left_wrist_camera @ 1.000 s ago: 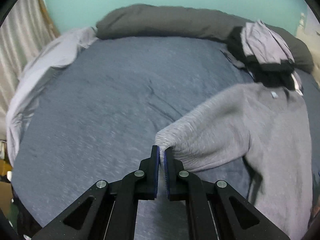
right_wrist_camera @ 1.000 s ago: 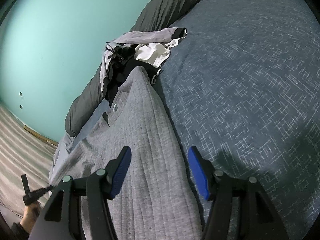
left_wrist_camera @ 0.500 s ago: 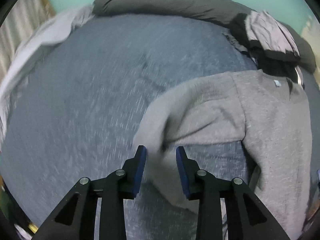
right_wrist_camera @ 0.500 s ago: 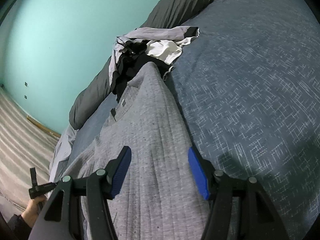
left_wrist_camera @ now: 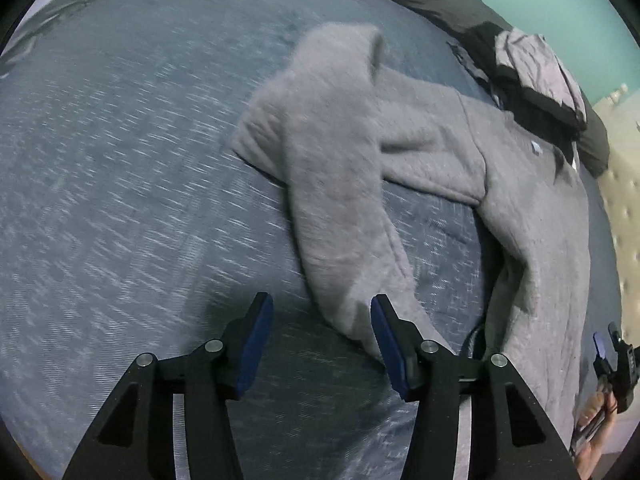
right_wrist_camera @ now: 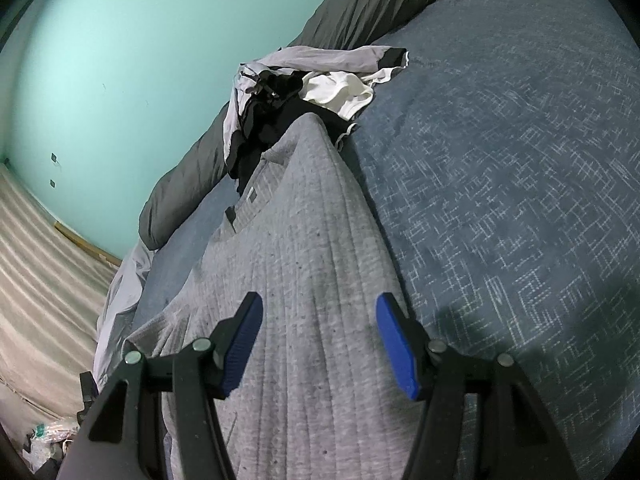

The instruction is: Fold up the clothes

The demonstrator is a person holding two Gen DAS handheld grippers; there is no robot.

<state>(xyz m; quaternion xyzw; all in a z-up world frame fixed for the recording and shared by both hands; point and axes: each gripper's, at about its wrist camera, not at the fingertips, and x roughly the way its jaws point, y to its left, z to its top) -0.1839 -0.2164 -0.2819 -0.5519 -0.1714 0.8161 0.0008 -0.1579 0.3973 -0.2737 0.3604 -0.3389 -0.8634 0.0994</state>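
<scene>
A grey ribbed knit sweater (left_wrist_camera: pixel 532 216) is spread on a bed covered by a dark blue bedspread with a pale crosshatch pattern (left_wrist_camera: pixel 120 200). Its long grey sleeve (left_wrist_camera: pixel 340 184) is laid out to the side of the body and doubled back on itself, so that the cuff end lies on the bedspread close to the left gripper (left_wrist_camera: pixel 322 322).

The jaws of the left gripper are seen standing about half apart and have just been opening; the sleeve end lies between them, close against the right-hand blue pad, but it is not pressed by the pads and nothing is held. The picture from this gripper is blurred by motion.

The right gripper (right_wrist_camera: pixel 320 328) is held above the body of the sweater, with its jaws moderately apart and nothing gripped; the ribbed fabric is seen below and between the blue pads, untouched by them. In the left wrist view the right gripper is also glimpsed at the far right edge, with part of a hand (left_wrist_camera: pixel 592 424) beneath it.

Beyond the sweater's collar, a crumpled pile of black, white and pale grey clothes (right_wrist_camera: pixel 304 88) is heaped against a long dark grey pillow (right_wrist_camera: pixel 192 184) that runs along the turquoise wall (right_wrist_camera: pixel 120 60).
</scene>
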